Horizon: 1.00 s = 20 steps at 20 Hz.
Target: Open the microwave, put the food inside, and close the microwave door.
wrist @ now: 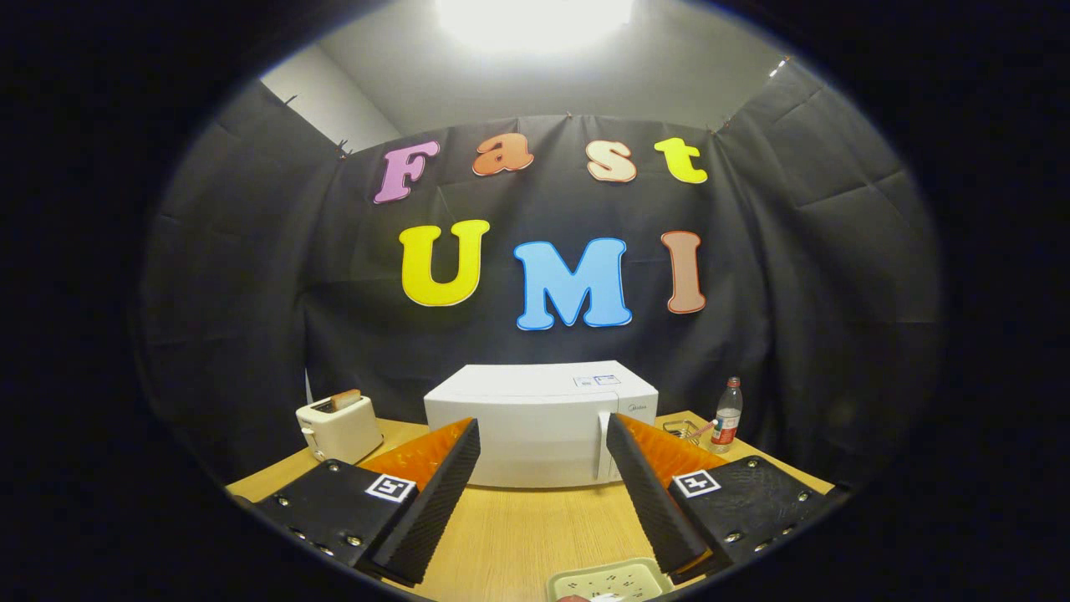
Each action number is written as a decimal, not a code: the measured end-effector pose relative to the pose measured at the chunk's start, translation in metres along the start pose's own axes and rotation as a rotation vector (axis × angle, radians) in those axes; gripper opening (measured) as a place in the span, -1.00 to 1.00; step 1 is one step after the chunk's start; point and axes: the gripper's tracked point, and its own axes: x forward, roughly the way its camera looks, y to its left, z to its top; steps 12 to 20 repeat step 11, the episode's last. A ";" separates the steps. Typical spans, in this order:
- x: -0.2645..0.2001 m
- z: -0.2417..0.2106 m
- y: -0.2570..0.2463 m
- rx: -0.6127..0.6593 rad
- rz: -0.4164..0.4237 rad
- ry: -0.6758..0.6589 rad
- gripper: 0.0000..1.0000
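A white microwave [535, 422] stands with its door closed at the back of the wooden table [518, 527], straight beyond my fingers. Its vertical handle [603, 447] sits on the right part of the front. My gripper [543, 426] is open, held above the table in front of the microwave, with nothing between the fingers. A pale green plate [606, 581] with something on it lies close under the right finger, partly hidden.
A cream toaster [338, 428] with a slice of bread in it stands left of the microwave. To the right of the microwave are a clear plastic bottle [727, 414] and a small wire rack [685, 430]. Black cloth walls enclose the table.
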 end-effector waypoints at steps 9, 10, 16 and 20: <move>-0.003 0.005 -0.005 0.004 0.020 -0.014 0.92; -0.003 0.007 -0.004 0.000 0.028 -0.020 0.93; -0.003 0.009 -0.003 -0.009 0.034 -0.025 0.92; -0.003 0.009 -0.003 -0.009 0.034 -0.025 0.92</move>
